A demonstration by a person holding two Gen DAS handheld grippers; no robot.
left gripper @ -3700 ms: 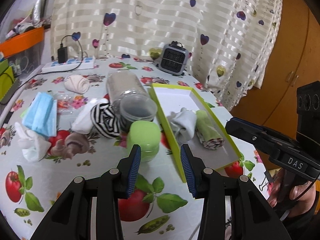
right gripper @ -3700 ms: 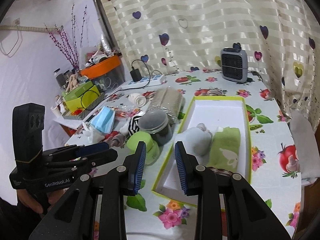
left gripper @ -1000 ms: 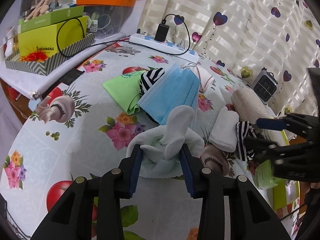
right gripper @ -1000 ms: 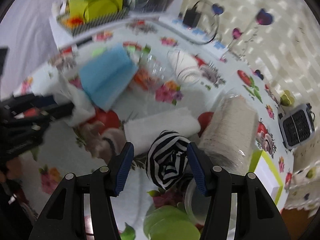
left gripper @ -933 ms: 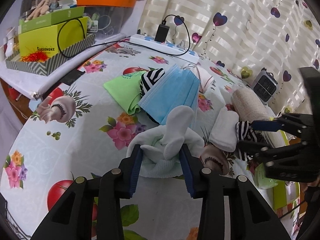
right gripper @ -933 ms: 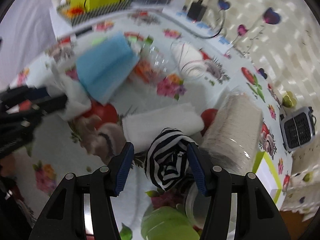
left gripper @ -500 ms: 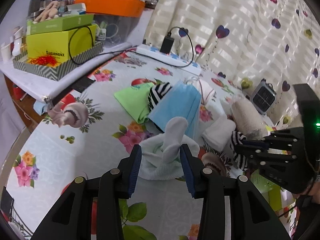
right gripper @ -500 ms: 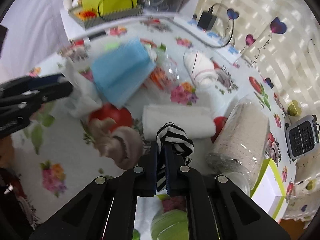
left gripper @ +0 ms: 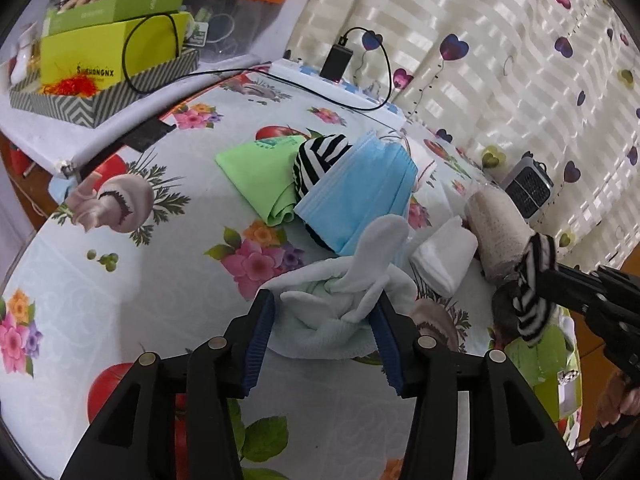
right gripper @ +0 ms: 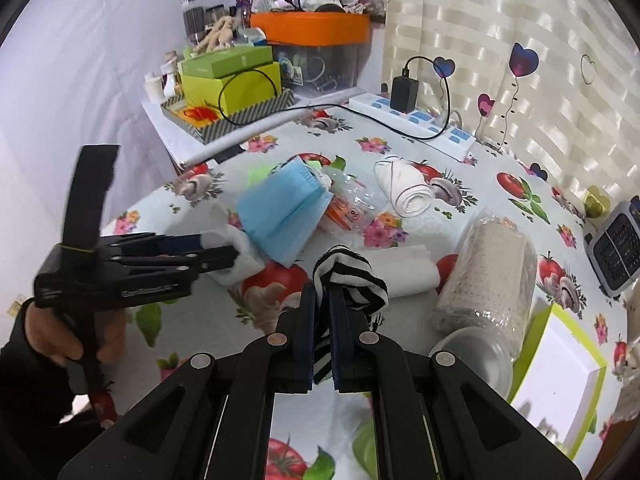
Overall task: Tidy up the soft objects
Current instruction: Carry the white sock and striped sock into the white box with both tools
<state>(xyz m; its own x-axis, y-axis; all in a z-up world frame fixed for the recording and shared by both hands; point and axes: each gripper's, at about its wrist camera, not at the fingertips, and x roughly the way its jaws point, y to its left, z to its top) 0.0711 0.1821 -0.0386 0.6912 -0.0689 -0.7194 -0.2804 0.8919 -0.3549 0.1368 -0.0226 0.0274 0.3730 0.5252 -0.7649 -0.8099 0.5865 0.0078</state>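
My left gripper [left gripper: 324, 322] is open, its jaws on either side of a bunched white sock [left gripper: 352, 292] that lies on the table; it also shows in the right wrist view [right gripper: 224, 248]. My right gripper [right gripper: 322, 320] is shut on a black-and-white striped sock [right gripper: 352, 276] and holds it above the table; in the left wrist view the sock [left gripper: 534, 284] hangs from it at the right. A yellow-green tray [right gripper: 560, 376] sits at the right edge.
A blue face mask [left gripper: 360, 196], a green cloth [left gripper: 260, 176], a second striped sock [left gripper: 320, 156], a folded white sock [left gripper: 444, 256], a rolled white sock [right gripper: 408, 190], a lying jar [right gripper: 488, 276], a green lid [left gripper: 536, 352], boxes [left gripper: 100, 52] and a power strip [right gripper: 420, 128].
My right gripper has closed on the striped sock and lifted it off the table. My left gripper has stayed around the white sock, still open.
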